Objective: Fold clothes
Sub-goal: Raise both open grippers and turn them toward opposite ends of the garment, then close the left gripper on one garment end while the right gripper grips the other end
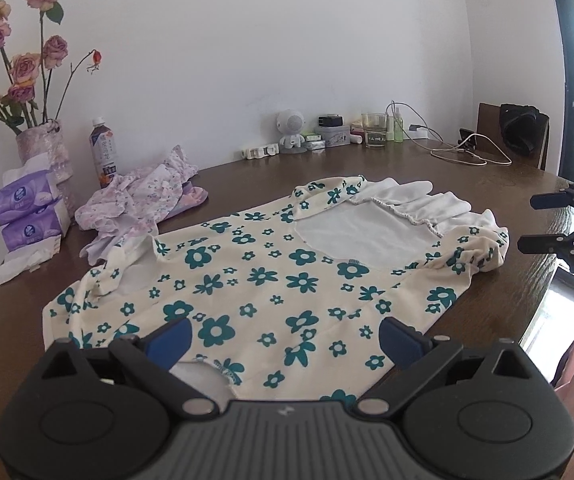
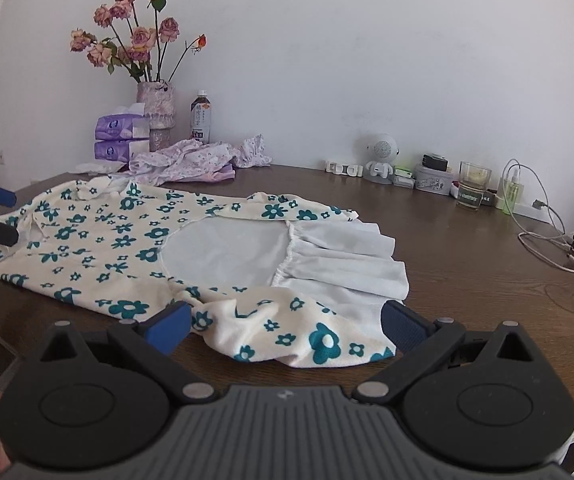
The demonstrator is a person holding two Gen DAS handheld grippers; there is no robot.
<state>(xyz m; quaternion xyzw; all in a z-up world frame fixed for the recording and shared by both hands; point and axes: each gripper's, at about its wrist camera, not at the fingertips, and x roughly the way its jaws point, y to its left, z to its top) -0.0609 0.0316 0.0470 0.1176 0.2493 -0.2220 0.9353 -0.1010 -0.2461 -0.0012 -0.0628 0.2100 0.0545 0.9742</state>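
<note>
A cream top with teal flowers [image 1: 255,280] [image 2: 135,236] lies spread flat on the brown wooden table [image 1: 507,184] [image 2: 467,272]; its white collar ruffle [image 1: 411,204] [image 2: 339,256] shows at the neck. My left gripper [image 1: 285,338] is open, hovering over the hem end with fabric under its blue fingertips [image 1: 171,338]. My right gripper [image 2: 285,324] is open too, over a sleeve by the collar, its blue fingertips [image 2: 169,326] wide apart. Each gripper appears in the other's view: the right gripper [image 1: 543,222] at the right table edge, the left gripper [image 2: 1,216] at the far left.
A crumpled lilac floral garment [image 1: 139,196] [image 2: 191,160] lies behind the top. A vase of roses [image 1: 45,152] [image 2: 159,116], tissue packs [image 1: 27,212], a bottle [image 1: 103,152], a white robot figure [image 1: 291,130], a glass [image 1: 375,130] and cables [image 2: 547,240] line the wall side.
</note>
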